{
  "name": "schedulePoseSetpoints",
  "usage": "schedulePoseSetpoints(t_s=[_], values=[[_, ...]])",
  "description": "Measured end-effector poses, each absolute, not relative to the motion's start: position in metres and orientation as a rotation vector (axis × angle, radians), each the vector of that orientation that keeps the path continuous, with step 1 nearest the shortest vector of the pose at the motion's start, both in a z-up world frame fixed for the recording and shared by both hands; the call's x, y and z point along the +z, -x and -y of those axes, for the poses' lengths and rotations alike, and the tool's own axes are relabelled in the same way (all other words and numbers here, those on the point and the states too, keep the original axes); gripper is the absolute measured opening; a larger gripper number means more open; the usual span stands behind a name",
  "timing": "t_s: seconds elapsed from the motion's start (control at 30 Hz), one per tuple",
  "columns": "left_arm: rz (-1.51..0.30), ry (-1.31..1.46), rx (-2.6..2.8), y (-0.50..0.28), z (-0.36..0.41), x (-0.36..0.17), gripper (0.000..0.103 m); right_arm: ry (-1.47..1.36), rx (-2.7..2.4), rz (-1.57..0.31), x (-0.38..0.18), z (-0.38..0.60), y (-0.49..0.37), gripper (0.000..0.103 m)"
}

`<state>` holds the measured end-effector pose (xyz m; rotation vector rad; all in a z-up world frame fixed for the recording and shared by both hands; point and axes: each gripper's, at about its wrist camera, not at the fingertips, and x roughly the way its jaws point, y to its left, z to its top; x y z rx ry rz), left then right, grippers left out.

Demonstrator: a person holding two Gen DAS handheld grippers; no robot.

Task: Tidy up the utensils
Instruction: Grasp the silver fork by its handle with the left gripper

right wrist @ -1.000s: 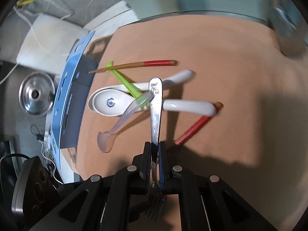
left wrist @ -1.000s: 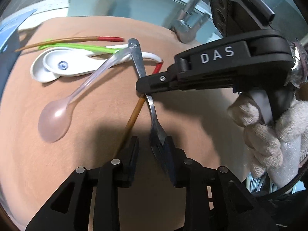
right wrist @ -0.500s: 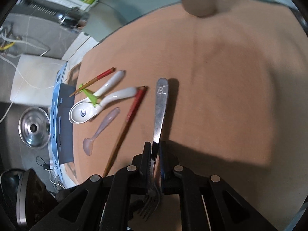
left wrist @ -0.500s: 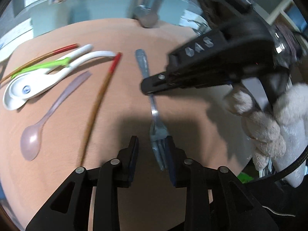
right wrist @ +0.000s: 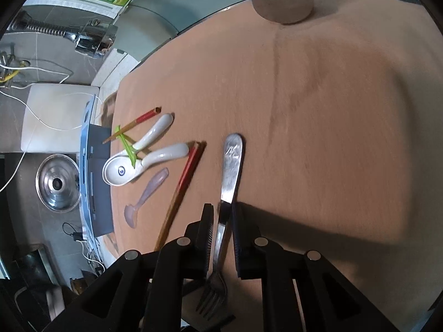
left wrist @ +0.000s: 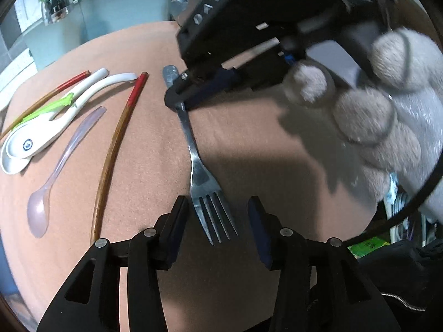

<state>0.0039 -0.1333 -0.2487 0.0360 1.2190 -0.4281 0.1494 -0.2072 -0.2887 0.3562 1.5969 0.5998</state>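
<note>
A steel fork (left wrist: pixel 193 149) lies flat on the tan mat (left wrist: pixel 144 262), to the right of the other utensils. Its tines sit between the fingers of my left gripper (left wrist: pixel 218 221), whose jaws are opening and touch nothing. My right gripper (left wrist: pixel 177 99), held by a fluffy-gloved hand (left wrist: pixel 373 105), straddles the handle. In the right wrist view the fork (right wrist: pixel 231 171) runs between the right gripper (right wrist: pixel 223 215) fingers, a thin gap showing beside the shaft. A red-tipped chopstick (left wrist: pixel 113 149) lies left of the fork.
Left of the chopstick lie a translucent purple spoon (left wrist: pixel 61 160), two white ceramic spoons (left wrist: pixel 49 130), a green stick (left wrist: pixel 47 110) and a second chopstick (left wrist: pixel 47 96). A faucet (right wrist: pixel 91 40), a steel lid (right wrist: pixel 58 185) and a blue board (right wrist: pixel 88 166) lie past the mat's left edge.
Both grippers carried the fork rightward, away from the spoons, and set it on the mat. The left jaws spread off the tines. The right jaws loosened slightly around the handle.
</note>
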Motion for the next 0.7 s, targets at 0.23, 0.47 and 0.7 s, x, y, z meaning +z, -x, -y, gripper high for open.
schedulePoseSetpoints(t_s=[0.23,0.47,0.7], values=[[-1.216,-0.075,-0.402,0.000,0.121,-0.245,0.031,-0.336,0.594,-1.594,-0.289,0.209,-0.149,0.008],[-1.216,-0.081,-0.404,0.005,0.108,-0.248,0.028,-0.468,0.580,-1.629,-0.296,0.215,-0.156,0.015],[-1.204,-0.027,-0.440,0.008,0.103,-0.249,0.024,-0.397,0.552,-1.573,-0.290,0.200,-0.152,0.014]])
